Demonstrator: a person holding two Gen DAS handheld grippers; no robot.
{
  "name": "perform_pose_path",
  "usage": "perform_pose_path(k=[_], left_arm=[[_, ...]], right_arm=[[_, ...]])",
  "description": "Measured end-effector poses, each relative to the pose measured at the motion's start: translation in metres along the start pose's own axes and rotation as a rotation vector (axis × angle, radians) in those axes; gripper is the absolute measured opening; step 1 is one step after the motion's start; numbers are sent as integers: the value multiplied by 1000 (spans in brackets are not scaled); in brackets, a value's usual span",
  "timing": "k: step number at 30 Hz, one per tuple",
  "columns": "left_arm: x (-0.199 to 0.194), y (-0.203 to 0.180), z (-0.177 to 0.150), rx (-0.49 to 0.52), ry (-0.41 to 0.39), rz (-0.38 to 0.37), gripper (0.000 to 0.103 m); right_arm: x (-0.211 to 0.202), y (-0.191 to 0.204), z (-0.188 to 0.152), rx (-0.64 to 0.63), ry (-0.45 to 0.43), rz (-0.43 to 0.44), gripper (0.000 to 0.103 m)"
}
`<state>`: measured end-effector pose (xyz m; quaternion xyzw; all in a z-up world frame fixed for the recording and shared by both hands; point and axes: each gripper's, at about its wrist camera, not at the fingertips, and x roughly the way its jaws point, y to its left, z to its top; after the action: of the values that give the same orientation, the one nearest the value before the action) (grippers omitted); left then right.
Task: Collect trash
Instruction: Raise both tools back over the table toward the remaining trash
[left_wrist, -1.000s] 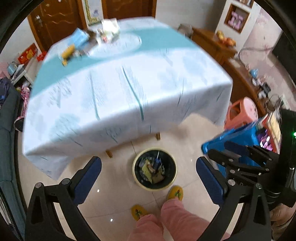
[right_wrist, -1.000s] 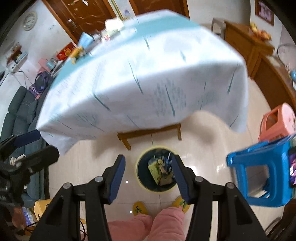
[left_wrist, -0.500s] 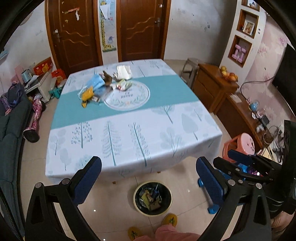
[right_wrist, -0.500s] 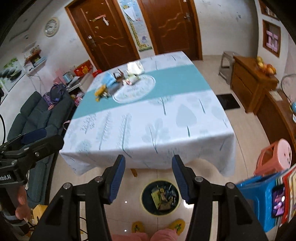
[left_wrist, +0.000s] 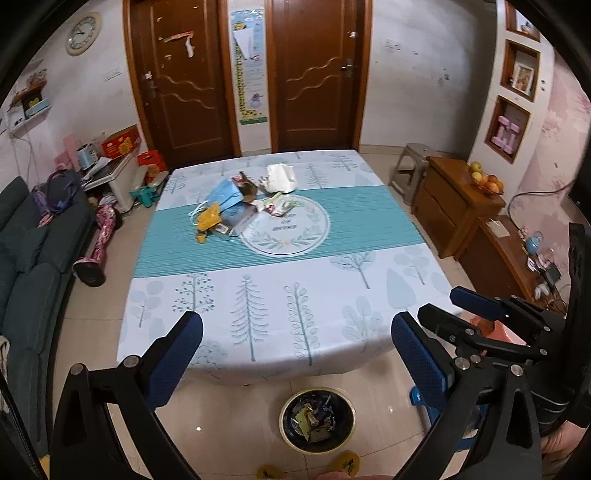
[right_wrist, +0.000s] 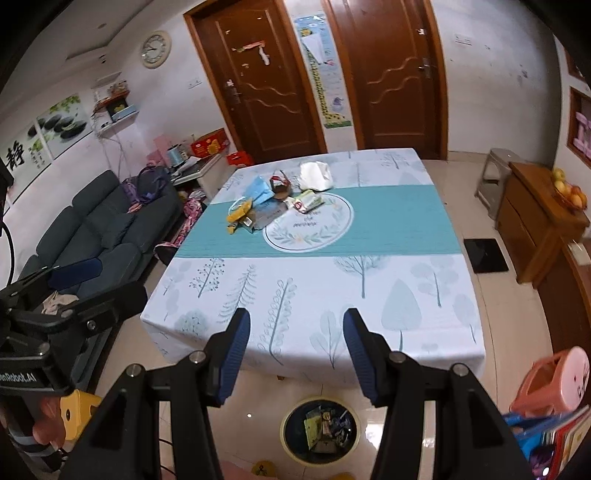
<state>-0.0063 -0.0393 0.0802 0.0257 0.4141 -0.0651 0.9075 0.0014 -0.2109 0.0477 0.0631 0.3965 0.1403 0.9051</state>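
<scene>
Both your left gripper (left_wrist: 295, 363) and right gripper (right_wrist: 293, 350) gape empty; reach across the table (left_wrist: 369, 332) to the trash pile (left_wrist: 236, 210) near its far-left corner, gripping one piece.

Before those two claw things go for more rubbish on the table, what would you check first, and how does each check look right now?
1. Left gripper empty, jaws apart: ok.
2. Right gripper empty, jaws apart: ok.
3. Trash pile in plain sight on the table, nothing covering it: ok.
4. Pile within easy reach: not ok, it lies past the table's middle, toward the far side.
5. Bin on the floor at the near edge, open, room left inside: ok, only partly filled.
6. Pieces in the pile separate enough to pinch one at a time: cannot tell, they overlap.
</scene>
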Motion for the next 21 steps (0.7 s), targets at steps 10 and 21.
perform_pose_path(k=[10,21], left_arm=[[47,47,25,-59,56,32,101],[147,144,89,-70,156,-44,101]], right_arm=[[46,12,26,-12,25,7,53],[136,29,81,88,75,-86,53]])
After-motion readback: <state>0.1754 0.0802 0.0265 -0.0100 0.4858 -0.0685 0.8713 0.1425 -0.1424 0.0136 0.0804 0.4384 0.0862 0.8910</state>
